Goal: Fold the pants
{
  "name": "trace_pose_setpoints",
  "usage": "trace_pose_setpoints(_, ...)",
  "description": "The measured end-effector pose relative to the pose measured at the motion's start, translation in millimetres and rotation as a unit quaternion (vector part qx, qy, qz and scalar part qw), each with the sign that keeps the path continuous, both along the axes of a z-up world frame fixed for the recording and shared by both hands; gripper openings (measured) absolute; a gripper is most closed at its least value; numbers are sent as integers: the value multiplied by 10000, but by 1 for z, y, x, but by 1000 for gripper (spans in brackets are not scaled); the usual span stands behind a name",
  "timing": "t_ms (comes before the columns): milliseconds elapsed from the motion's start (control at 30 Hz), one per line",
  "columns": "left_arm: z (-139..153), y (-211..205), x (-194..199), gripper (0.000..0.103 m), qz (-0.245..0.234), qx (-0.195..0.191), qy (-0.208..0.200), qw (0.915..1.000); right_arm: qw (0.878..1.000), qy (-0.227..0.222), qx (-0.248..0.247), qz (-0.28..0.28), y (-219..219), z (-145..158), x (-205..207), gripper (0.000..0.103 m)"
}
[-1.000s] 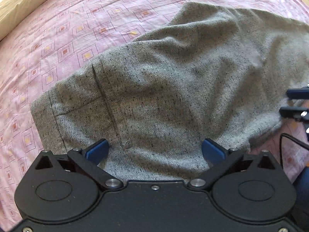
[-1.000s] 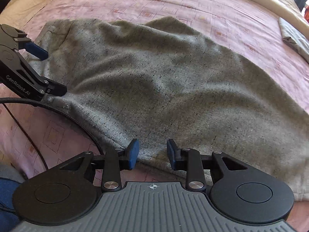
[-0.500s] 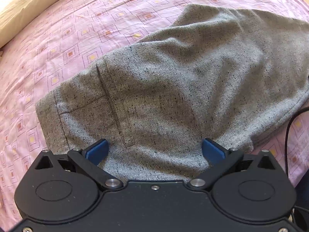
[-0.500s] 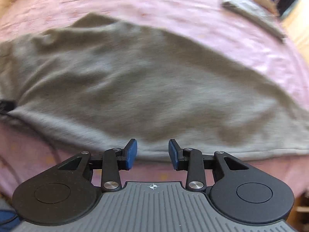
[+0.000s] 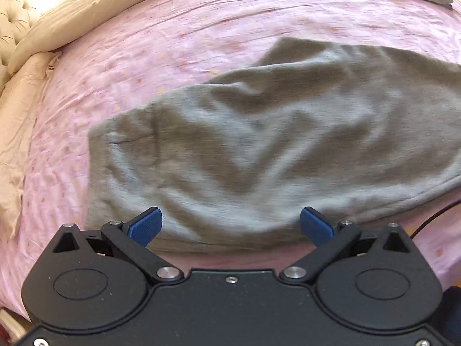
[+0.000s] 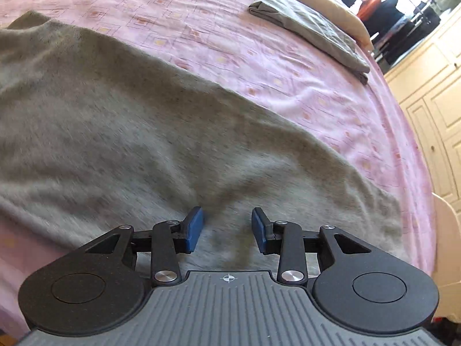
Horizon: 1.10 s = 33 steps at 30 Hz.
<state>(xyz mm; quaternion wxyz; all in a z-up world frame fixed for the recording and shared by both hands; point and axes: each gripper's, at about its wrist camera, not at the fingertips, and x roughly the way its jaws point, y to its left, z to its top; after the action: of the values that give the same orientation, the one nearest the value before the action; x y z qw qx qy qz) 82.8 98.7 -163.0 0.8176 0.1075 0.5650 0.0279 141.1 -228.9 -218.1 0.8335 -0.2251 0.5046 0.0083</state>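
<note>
Pink patterned bedsheet (image 5: 178,66) covers the bed under everything we see, and on it the grey pants (image 5: 259,150) lie spread out and rumpled, blurred in both views, stretching from the near left of the bed toward the far right. Their near edge runs just in front of our left tool (image 5: 230,225), whose blue pads (image 5: 145,226) stand wide apart with nothing between them, hovering over that edge. Our right tool (image 6: 227,227) sits over the pants (image 6: 144,144) farther along, its fingers parted by a moderate gap and holding nothing; whether the pads touch the cloth we cannot tell. Beyond the pants, a folded grey garment (image 6: 311,34) lies flat on the far right part of the sheet, well apart from them. A beige duvet (image 5: 95,8) is bunched along the far left side of the bed, beside a tufted headboard (image 5: 13,14). A black cable (image 5: 432,219) curls at the near right edge of the pants. Cream wardrobe doors (image 6: 432,115) stand to the right of the bed.
</note>
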Motion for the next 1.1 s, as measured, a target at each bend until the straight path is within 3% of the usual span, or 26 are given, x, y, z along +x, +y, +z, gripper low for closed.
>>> trace_pose_setpoints(200, 3, -98, -5, 101, -408, 25, -51, 9992, 9983, -164, -9, -554, -95, 7, -21, 43)
trace_pose_setpoints(267, 6, -132, -5, 101, -645, 16, -115, 9978, 9957, -292, 133, -864, -130, 7, -18, 51)
trace_pose_setpoints(433, 10, -201, -3, 101, -1163, 10, -286, 9928, 9822, -675, -37, -1750, -197, 11, -17, 48)
trace_pose_setpoints(500, 11, -221, -3, 101, -1286, -5, -302, 9912, 9751, -1016, 501, -1908, -215, 24, -27, 48)
trace_pose_setpoints(633, 8, -249, 1, 101, -1400, -26, -171, 9900, 9403, -1254, 2104, -2365, -249, 34, -54, 48)
trace_pose_setpoints(767, 8, -263, 4, 101, -1527, 43, -142, 9882, 9031, -1039, 2958, -2933, -267, 19, -67, 48)
trace_pose_setpoints(867, 10, -267, 7, 101, -1543, 131, -109, 9879, 8808, -806, 3327, -3272, -277, 6, -64, 48)
trace_pose_setpoints(967, 11, -269, 11, 101, -1436, 139, -75, 9895, 8621, -869, 3560, -3499, -289, -1, -58, 48)
trace_pose_setpoints(1100, 11, -273, 17, 101, -1364, 105, -21, 9906, 8574, -899, 3732, -3429, -299, -4, -41, 49)
